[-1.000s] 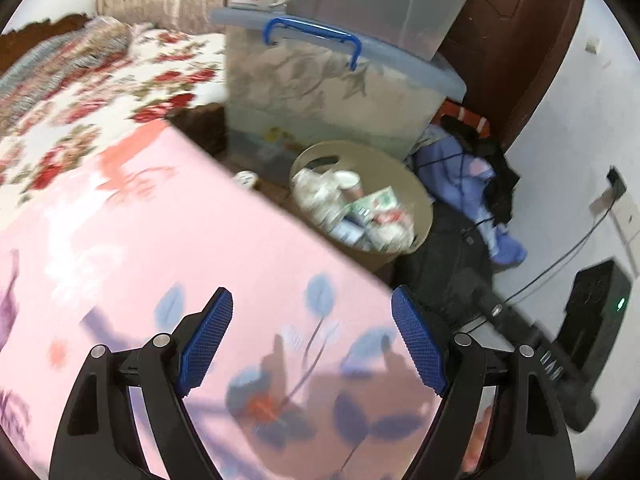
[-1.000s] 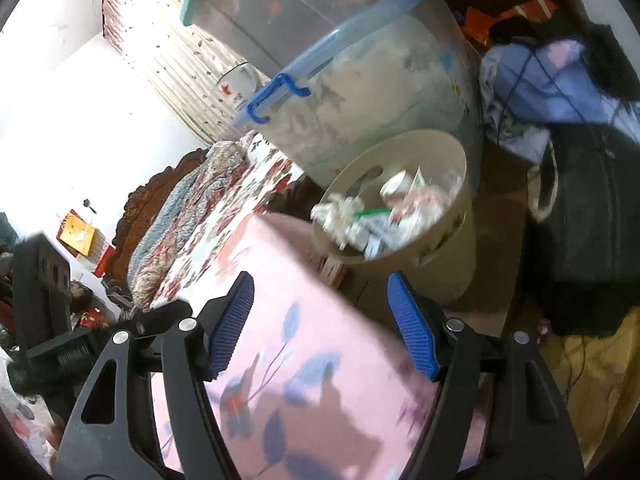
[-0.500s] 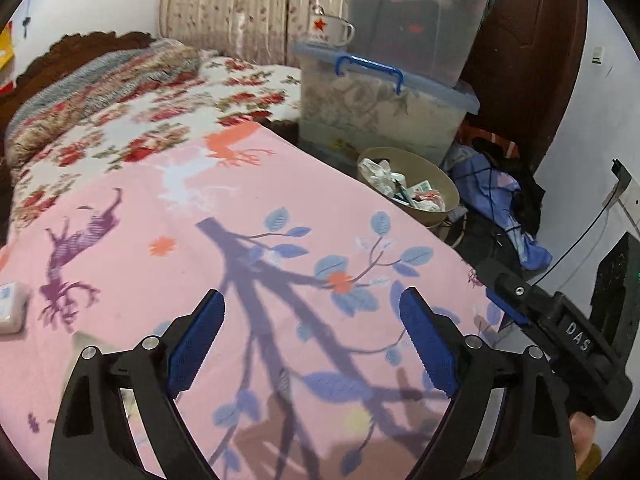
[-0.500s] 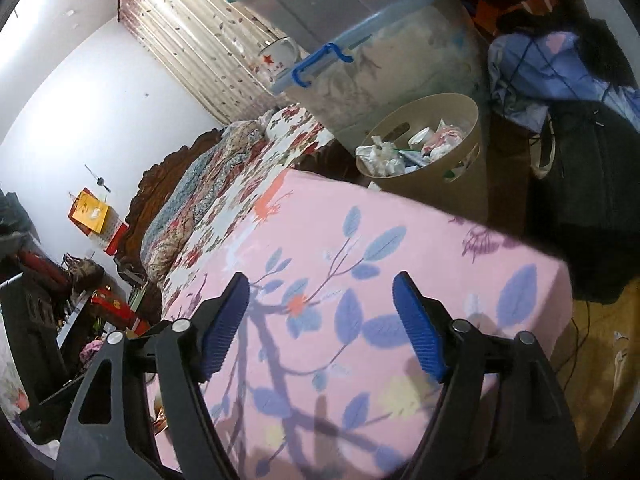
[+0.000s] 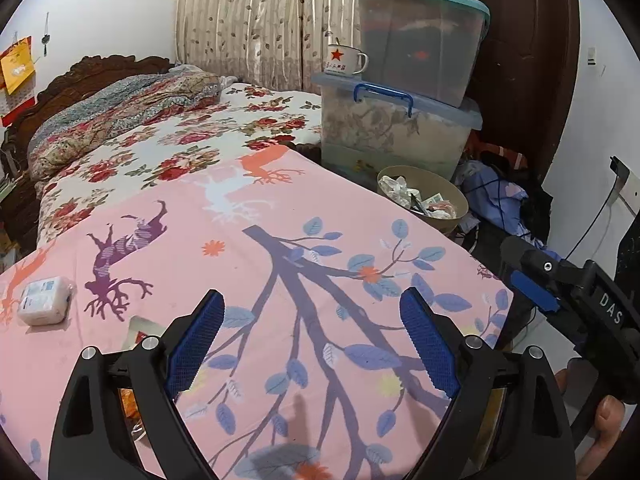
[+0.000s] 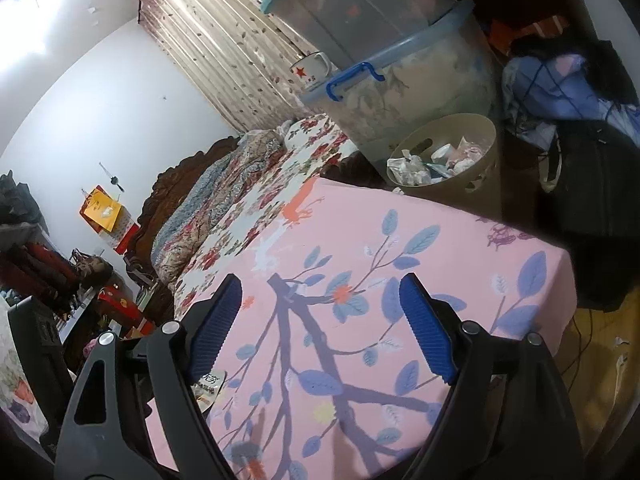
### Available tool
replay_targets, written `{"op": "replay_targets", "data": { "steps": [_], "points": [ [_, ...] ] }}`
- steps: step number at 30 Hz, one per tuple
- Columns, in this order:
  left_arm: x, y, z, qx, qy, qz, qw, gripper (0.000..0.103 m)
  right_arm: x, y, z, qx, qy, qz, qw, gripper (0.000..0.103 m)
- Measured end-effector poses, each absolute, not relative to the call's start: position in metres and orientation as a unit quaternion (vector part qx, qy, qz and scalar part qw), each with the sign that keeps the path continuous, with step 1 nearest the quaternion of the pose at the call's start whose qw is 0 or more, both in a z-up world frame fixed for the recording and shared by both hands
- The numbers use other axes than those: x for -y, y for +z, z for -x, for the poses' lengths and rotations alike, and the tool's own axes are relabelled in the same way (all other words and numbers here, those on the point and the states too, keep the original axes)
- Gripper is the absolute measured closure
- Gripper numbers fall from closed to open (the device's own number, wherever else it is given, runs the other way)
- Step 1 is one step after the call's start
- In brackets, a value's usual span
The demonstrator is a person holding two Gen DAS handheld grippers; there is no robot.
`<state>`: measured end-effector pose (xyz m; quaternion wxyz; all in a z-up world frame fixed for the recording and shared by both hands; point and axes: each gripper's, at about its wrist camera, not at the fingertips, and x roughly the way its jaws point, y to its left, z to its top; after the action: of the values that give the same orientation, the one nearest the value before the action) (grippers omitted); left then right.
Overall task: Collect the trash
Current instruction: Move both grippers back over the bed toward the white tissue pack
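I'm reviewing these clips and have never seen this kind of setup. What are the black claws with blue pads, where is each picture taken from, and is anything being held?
There is no robot here: a person holds a two-finger tool in each hand, and each tool carries a wide-angle camera looking forward along its fingers. One picture looks out past the left gripper, the other past the right gripper, which also shows at the edge of the left view. Both are open and hold nothing. Below them is a pink cloth printed with deer and branches. On it lie a small white tissue pack and wrappers partly hidden behind the fingers. Beyond the far edge stands a tan wastebasket already holding crumpled paper, beside stacked plastic storage boxes.
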<state>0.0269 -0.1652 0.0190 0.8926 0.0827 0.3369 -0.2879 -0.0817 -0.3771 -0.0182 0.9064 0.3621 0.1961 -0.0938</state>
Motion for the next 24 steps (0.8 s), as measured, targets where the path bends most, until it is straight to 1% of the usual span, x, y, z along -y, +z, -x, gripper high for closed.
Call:
{"op": "replay_targets", "data": {
  "steps": [24],
  "points": [
    [0.1551,0.0129,-0.0230,-0.341,-0.288,-0.087,0.891,0.018,0.3714,-0.0243,0.0808,-0.204,-0.102,-0.375,0.898,0.019]
  ]
}}
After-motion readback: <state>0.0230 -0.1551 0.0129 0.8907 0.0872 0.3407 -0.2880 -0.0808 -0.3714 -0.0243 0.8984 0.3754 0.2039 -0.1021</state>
